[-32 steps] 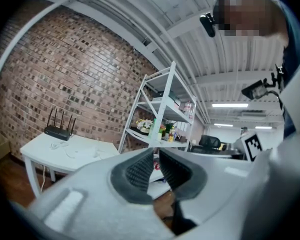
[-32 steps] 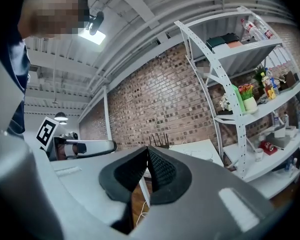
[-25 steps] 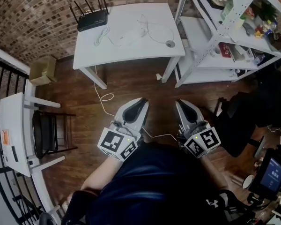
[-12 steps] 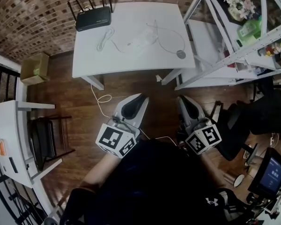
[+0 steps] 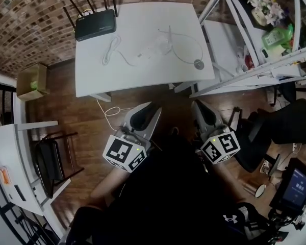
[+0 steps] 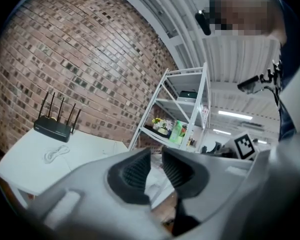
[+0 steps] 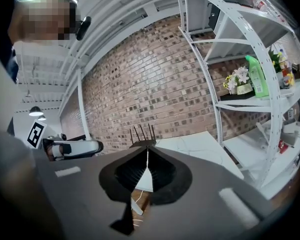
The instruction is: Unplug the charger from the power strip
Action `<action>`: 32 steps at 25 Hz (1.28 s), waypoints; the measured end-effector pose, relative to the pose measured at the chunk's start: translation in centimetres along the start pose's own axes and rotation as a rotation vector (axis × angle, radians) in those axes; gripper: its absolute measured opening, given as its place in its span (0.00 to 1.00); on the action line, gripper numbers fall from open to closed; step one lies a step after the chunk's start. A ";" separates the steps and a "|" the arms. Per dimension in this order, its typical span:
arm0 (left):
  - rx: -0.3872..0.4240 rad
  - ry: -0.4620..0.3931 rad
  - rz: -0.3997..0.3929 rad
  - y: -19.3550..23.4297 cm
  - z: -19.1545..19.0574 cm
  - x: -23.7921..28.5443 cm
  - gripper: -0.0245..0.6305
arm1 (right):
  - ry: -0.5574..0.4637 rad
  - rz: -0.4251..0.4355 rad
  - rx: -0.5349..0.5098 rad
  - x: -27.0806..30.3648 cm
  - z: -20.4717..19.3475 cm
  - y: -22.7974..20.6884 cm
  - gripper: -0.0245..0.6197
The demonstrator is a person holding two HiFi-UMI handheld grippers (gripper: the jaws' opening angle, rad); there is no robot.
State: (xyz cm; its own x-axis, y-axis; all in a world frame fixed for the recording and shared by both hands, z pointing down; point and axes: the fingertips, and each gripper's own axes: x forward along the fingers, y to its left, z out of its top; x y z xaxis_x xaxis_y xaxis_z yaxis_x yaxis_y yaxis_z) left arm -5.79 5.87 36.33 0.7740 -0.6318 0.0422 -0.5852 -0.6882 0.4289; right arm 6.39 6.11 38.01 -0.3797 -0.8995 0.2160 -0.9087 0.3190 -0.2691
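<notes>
On the white table (image 5: 92,78) ahead lies a pale power strip with the charger (image 5: 153,48); its thin white lead loops round to a round grey puck (image 5: 198,64). They are too small to make out the plug. Both grippers hang in the air short of the table's near edge, above the wooden floor. My left gripper (image 5: 155,107) (image 6: 156,154) points level at the table, its jaws opening with nothing between them. The right gripper (image 5: 195,105) (image 7: 147,151) is shut and empty, its pads touching.
A black router (image 5: 94,24) and a coiled white cable (image 5: 110,49) sit on the table's left part. White metal shelving (image 5: 255,60) stands at the right. A cord (image 5: 109,109) trails on the floor. A black chair (image 5: 48,162) and cardboard box (image 5: 31,80) stand left.
I have moved toward the table with both grippers, so the table looks larger and nearer. The left jaws have parted a little; the right jaws stay shut.
</notes>
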 end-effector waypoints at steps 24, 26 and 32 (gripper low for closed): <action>0.115 0.063 0.401 12.0 -0.1 13.4 0.18 | 0.175 0.270 -0.083 19.0 -0.1 -12.1 0.22; 0.110 0.086 0.427 13.7 -1.0 13.9 0.18 | 0.203 0.271 -0.103 20.5 -1.1 -12.6 0.22; 0.103 0.180 0.425 18.3 -4.1 15.7 0.20 | 0.295 0.211 -0.145 24.5 -5.0 -13.8 0.26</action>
State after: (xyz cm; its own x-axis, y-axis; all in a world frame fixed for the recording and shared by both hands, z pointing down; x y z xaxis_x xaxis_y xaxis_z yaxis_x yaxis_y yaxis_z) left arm -3.32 -15.17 48.57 0.4848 -0.7995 0.3546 -0.8732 -0.4193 0.2483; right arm 8.77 -18.84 51.66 -0.5756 -0.6914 0.4365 -0.8121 0.5459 -0.2061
